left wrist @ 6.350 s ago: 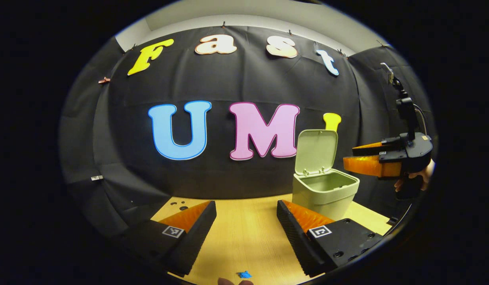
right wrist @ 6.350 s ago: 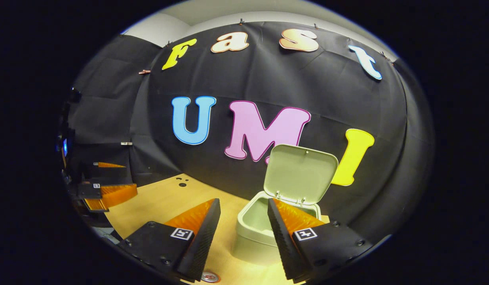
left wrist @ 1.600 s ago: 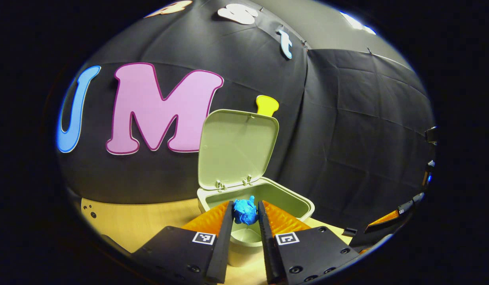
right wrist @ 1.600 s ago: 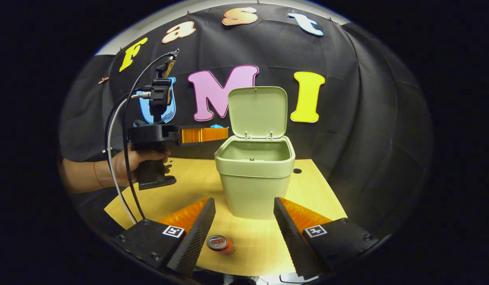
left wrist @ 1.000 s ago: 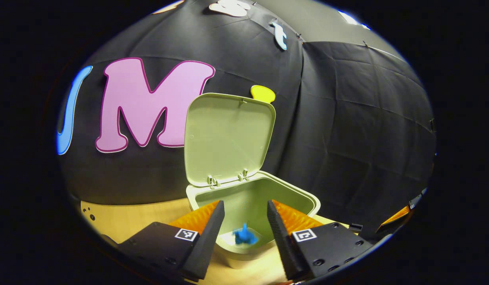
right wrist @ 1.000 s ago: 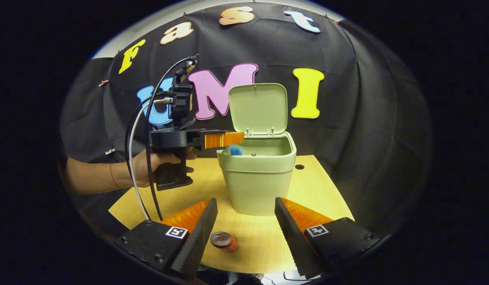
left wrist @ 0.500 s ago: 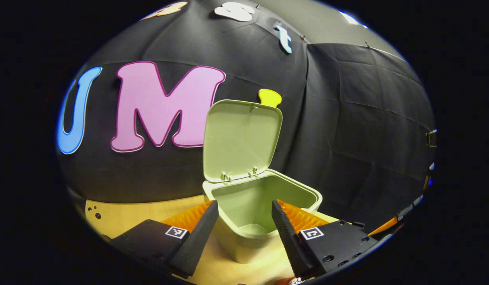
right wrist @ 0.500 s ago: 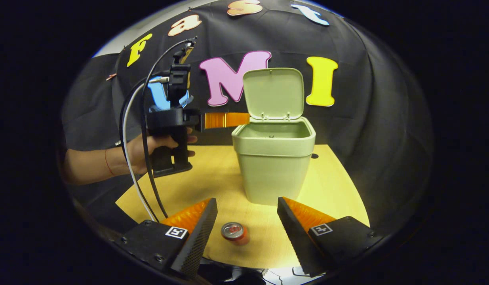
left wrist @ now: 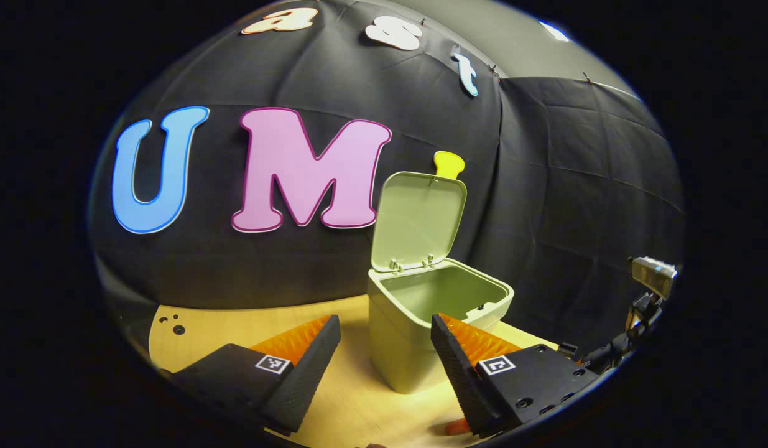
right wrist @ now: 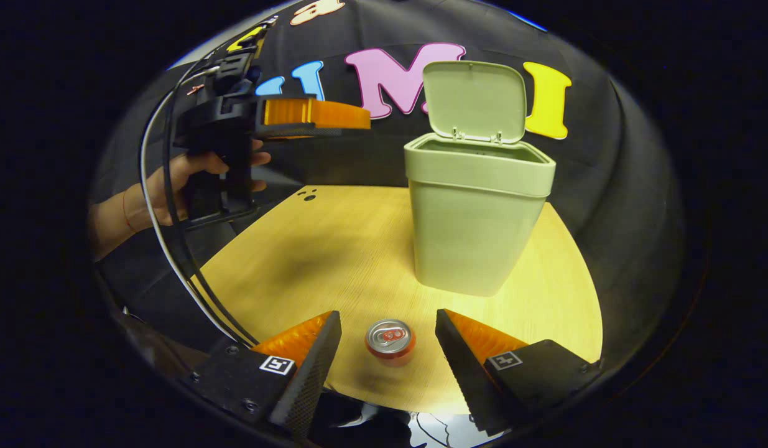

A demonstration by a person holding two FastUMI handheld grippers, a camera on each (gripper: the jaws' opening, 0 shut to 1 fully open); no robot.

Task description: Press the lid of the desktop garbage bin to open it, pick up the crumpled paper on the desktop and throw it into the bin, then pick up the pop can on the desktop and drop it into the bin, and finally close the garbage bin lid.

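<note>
The pale green bin [right wrist: 477, 218] stands on the wooden table [right wrist: 334, 249] with its lid [right wrist: 474, 99] swung up against the wall. A red pop can [right wrist: 390, 339] stands upright near the table's front edge. My right gripper [right wrist: 388, 313] is low over it and open, one finger on each side of the can with a gap to both. In the left gripper view, my left gripper [left wrist: 387, 345] is open and holds nothing, short of the bin [left wrist: 421, 336], whose lid [left wrist: 419, 218] is raised. In the right gripper view the left gripper [right wrist: 359, 119] hovers up and left of the bin.
A person's hand [right wrist: 172, 180] holds the left gripper's handle, and its cables [right wrist: 172, 249] hang down past the table's left edge. Small holes [right wrist: 308, 196] mark the table's far left. The black cloth wall stands close behind the bin. The table's front edge lies just under my right gripper.
My left gripper opened over the bin, the blue crumpled paper fell in, and it has drawn back to the left. My right gripper has come down around the can.
</note>
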